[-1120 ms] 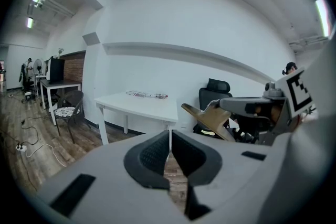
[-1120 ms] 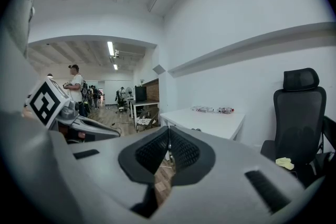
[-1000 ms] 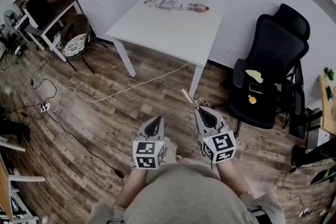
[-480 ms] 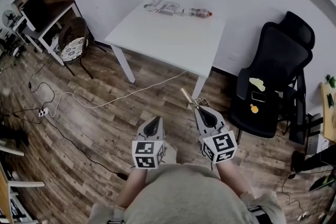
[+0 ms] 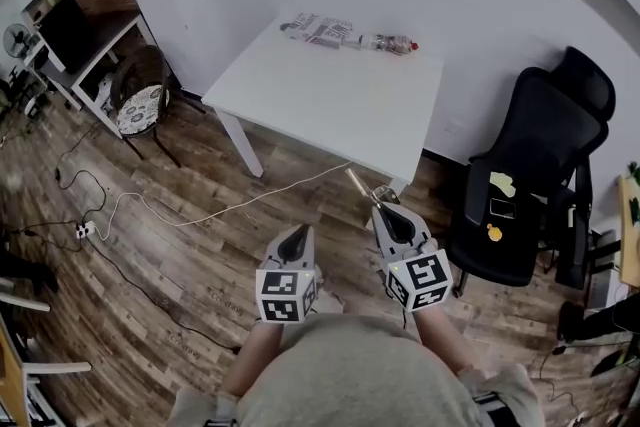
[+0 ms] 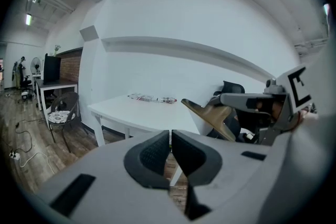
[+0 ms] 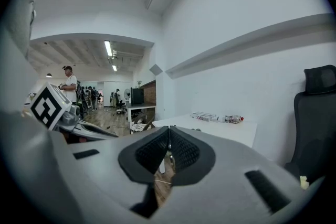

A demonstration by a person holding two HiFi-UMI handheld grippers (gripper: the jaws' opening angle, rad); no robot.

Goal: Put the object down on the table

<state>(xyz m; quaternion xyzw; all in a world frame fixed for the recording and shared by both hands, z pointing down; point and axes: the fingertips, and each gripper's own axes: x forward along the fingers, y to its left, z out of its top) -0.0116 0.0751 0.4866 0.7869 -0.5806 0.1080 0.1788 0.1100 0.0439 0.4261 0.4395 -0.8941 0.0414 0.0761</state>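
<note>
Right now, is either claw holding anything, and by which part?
The right claw grips a tan scoop-shaped tool by one end; the left claw is shut on nothing.

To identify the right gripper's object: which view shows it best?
Left gripper view: the tan flat object shows broadside. Head view shows only its thin tip; right gripper view, a sliver between the jaws.

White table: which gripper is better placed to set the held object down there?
Right. The right gripper is shut on the tan object, which points toward the white table; the left gripper is shut on nothing.
</note>
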